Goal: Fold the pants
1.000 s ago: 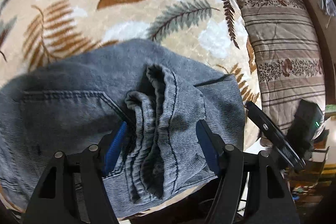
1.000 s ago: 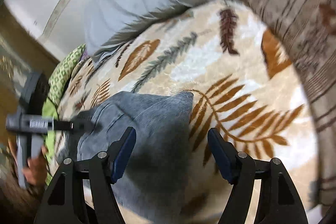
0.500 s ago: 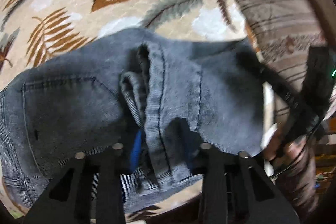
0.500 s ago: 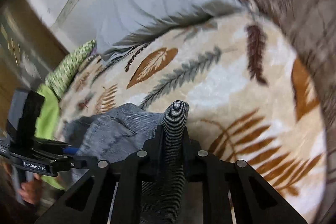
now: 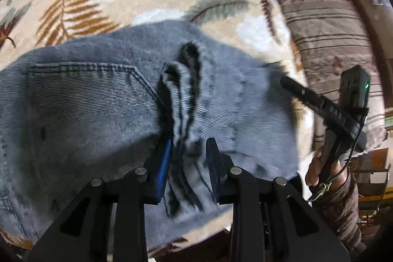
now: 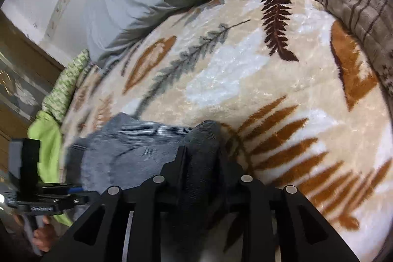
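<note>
There is almost no writing that can be read. In the right wrist view, the left claw point(image 6: 73, 189) shows at the lower left edge, and its black body carries a small pale label, but it is too blurred to spell out. In the left wrist view, the right claw point(image 5: 286, 82) has some faint marks on its black arm, and these also cannot be read.

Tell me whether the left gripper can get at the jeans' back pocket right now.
Probably not: the left gripper has its jaws clamped on a bunched fold of the jeans. The back pocket lies uncovered just beside it, but it must release first.
</note>
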`<state>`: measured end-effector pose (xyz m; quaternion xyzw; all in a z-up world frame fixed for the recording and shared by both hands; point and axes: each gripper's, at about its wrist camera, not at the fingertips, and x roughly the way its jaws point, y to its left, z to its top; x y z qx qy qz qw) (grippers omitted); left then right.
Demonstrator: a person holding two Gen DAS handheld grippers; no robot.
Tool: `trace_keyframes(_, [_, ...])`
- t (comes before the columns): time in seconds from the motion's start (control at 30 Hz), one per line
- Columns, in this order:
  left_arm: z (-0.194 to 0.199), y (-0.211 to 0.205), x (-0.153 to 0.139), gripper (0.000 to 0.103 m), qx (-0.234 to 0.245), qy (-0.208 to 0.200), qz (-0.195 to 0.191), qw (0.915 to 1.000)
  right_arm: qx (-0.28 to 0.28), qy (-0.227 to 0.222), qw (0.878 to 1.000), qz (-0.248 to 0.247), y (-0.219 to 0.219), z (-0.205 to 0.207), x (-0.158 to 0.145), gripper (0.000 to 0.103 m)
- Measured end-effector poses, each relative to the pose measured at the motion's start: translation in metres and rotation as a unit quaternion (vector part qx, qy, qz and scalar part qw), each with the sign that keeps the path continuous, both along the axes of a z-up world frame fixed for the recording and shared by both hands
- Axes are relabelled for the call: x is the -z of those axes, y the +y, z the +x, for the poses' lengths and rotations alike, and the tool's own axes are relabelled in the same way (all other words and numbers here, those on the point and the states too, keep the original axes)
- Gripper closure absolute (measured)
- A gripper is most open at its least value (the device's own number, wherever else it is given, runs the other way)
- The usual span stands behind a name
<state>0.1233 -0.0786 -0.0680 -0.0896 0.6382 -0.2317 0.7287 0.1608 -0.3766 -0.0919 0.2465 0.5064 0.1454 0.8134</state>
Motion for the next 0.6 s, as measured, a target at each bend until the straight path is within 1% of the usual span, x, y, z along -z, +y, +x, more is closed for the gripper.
trace_keyframes(0.03, [-0.005, 0.003, -0.005, 0.067, 0.004, -0.002, -0.011, 0.9999, -0.003, -0.001, 1.000, 0.016, -0.003, -0.007, -0.007, 0.059])
trace_keyframes(0.07, [-0.010, 0.004, -0.008, 0.054, 0.007, -0.003, -0.020, 0.9998, -0.005, -0.003, 1.000, 0.023, -0.005, -0.013, -0.012, 0.053])
trace_keyframes(0.1, [-0.016, 0.005, -0.009, 0.048, 0.010, -0.002, -0.028, 0.9996, -0.009, -0.006, 1.000, 0.030, -0.005, -0.023, -0.017, 0.044])
trace_keyframes(0.13, [-0.021, 0.005, -0.008, 0.044, 0.011, 0.002, -0.035, 0.9993, -0.014, -0.005, 0.999, 0.035, -0.004, -0.032, -0.020, 0.043])
trace_keyframes(0.2, [-0.026, 0.000, -0.002, 0.044, 0.019, 0.017, -0.040, 0.9989, -0.021, 0.006, 0.999, 0.047, 0.000, -0.049, -0.019, 0.043])
trace_keyframes(0.23, [-0.029, -0.004, 0.002, 0.044, 0.023, 0.023, -0.037, 0.9988, -0.022, 0.016, 0.998, 0.053, 0.003, -0.058, -0.015, 0.043])
trace_keyframes(0.3, [-0.035, -0.010, 0.007, 0.045, 0.028, 0.024, -0.016, 0.9992, -0.021, 0.029, 0.998, 0.055, 0.007, -0.069, -0.006, 0.044])
trace_keyframes(0.33, [-0.036, -0.008, 0.007, 0.046, 0.029, 0.023, -0.012, 0.9992, -0.020, 0.033, 0.998, 0.051, 0.009, -0.073, -0.002, 0.049])
trace_keyframes(0.37, [-0.036, -0.008, 0.005, 0.050, 0.028, 0.023, -0.006, 0.9993, -0.021, 0.034, 0.998, 0.049, 0.011, -0.075, 0.000, 0.057])
trace_keyframes(0.4, [-0.037, -0.008, 0.002, 0.053, 0.026, 0.023, -0.004, 0.9994, -0.026, 0.035, 0.998, 0.042, 0.013, -0.077, 0.001, 0.075])
trace_keyframes(0.43, [-0.037, -0.006, 0.000, 0.061, 0.025, 0.022, -0.001, 0.9995, -0.031, 0.032, 0.998, 0.033, 0.016, -0.078, -0.001, 0.080])
trace_keyframes(0.47, [-0.038, -0.006, 0.000, 0.068, 0.025, 0.023, 0.009, 0.9994, -0.042, 0.020, 0.999, 0.022, 0.018, -0.080, -0.010, 0.083])
trace_keyframes(0.5, [-0.039, -0.006, 0.001, 0.071, 0.026, 0.027, 0.019, 0.9991, -0.050, 0.007, 0.999, 0.016, 0.020, -0.082, -0.018, 0.089])
trace_keyframes(0.57, [-0.045, -0.005, 0.011, 0.073, 0.028, 0.037, 0.034, 0.9983, -0.075, -0.022, 0.997, -0.019, 0.028, -0.089, -0.037, 0.089])
trace_keyframes(0.6, [-0.046, -0.005, 0.015, 0.074, 0.028, 0.039, 0.039, 0.9981, -0.088, -0.030, 0.995, -0.040, 0.033, -0.092, -0.040, 0.090])
